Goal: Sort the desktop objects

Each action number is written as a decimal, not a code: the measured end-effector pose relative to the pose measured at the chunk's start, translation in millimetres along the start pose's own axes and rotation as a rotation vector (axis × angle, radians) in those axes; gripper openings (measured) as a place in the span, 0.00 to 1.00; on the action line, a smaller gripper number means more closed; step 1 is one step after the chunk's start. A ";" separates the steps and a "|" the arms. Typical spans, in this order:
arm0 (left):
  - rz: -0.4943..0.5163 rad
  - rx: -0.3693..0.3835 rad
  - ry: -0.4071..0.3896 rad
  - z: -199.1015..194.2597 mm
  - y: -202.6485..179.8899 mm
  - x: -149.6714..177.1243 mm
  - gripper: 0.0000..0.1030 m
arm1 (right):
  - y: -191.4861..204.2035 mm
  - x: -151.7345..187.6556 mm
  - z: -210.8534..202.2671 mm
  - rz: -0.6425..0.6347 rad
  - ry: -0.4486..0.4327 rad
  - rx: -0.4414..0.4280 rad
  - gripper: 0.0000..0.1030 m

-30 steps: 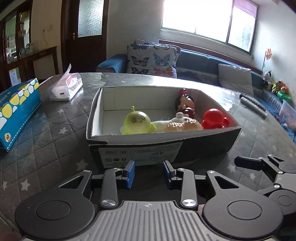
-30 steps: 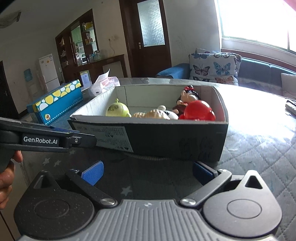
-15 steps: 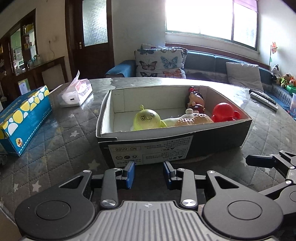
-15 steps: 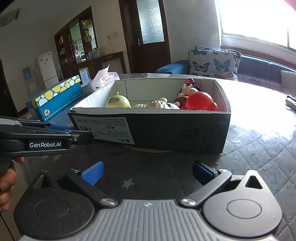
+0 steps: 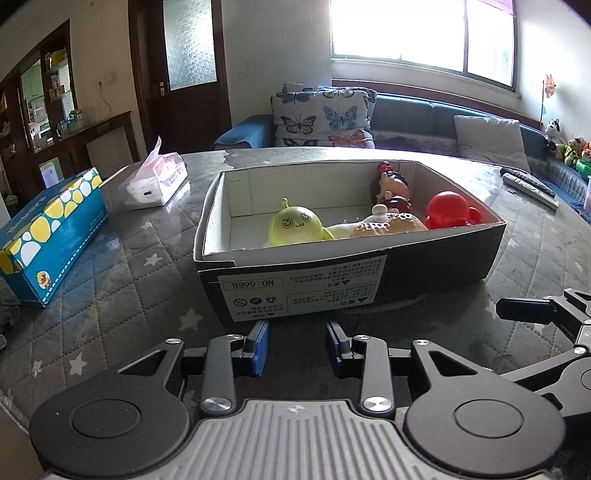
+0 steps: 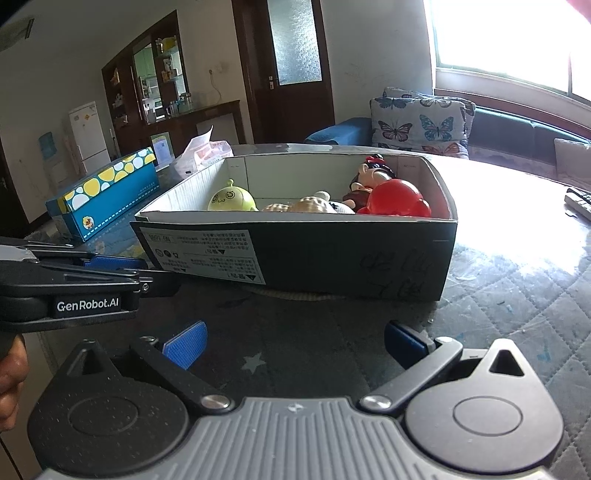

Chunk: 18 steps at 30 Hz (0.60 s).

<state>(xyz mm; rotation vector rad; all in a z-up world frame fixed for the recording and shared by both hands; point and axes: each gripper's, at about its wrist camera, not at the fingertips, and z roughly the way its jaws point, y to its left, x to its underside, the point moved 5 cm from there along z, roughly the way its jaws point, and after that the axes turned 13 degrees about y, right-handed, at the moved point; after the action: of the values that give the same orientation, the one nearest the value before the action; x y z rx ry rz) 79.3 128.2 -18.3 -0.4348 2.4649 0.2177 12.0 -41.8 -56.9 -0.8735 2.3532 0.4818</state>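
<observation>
Cardboard, black outside and white inside: the box [image 5: 436, 266] sits on the table just ahead of both my grippers, and the toys lie in its right half. My left gripper [image 5: 297, 345] hangs close to the labelled wall, its blue pads a narrow gap apart with nothing between them. My right gripper [image 6: 293, 341] is spread wide and empty, a little back from the same wall.

Only my right view shows handwriting [image 6: 400, 267] scrawled on the box's dark side, a white fridge [image 6: 88, 134] far off, and my left hand [image 6: 11, 387] around the other handle. Only my left view shows the remotes [image 5: 528, 184] near the far right edge and the plush toys [image 5: 570, 147] on the sofa's end.

Counting in the box: one yellow-green round toy [image 5: 295, 227], one red toy [image 5: 450, 212], one doll with dark hair [image 5: 391, 186], one tan bumpy toy [image 5: 388, 228], and one whitish piece [image 5: 345, 230] half hidden between them, so I cannot tell what it is. Outside it: one blue spotted carton [image 5: 51, 236] and one tissue pack [image 5: 155, 181], both well apart to the left.

Grey quilted cloth with white stars covers the table [image 5: 122, 295]. Behind it stand a blue sofa [image 5: 417, 114] with butterfly cushions [image 5: 321, 114], a dark door [image 5: 188, 70] and a bright window [image 5: 421, 33].
</observation>
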 end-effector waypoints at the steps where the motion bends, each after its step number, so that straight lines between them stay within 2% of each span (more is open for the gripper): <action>1: -0.001 -0.003 0.000 -0.3 0.2 0.1 0.35 | 0.2 0.0 0.0 0.002 0.001 -0.001 1.00; 18: 0.012 0.014 0.012 1.7 -2.2 -2.4 0.35 | -3.5 -2.2 5.1 0.032 0.020 0.011 1.00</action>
<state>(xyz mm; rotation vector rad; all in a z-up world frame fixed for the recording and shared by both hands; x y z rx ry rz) 82.8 127.2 -18.4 -0.4171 2.4800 0.2034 17.7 -40.7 -59.9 -0.8402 2.3888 0.4746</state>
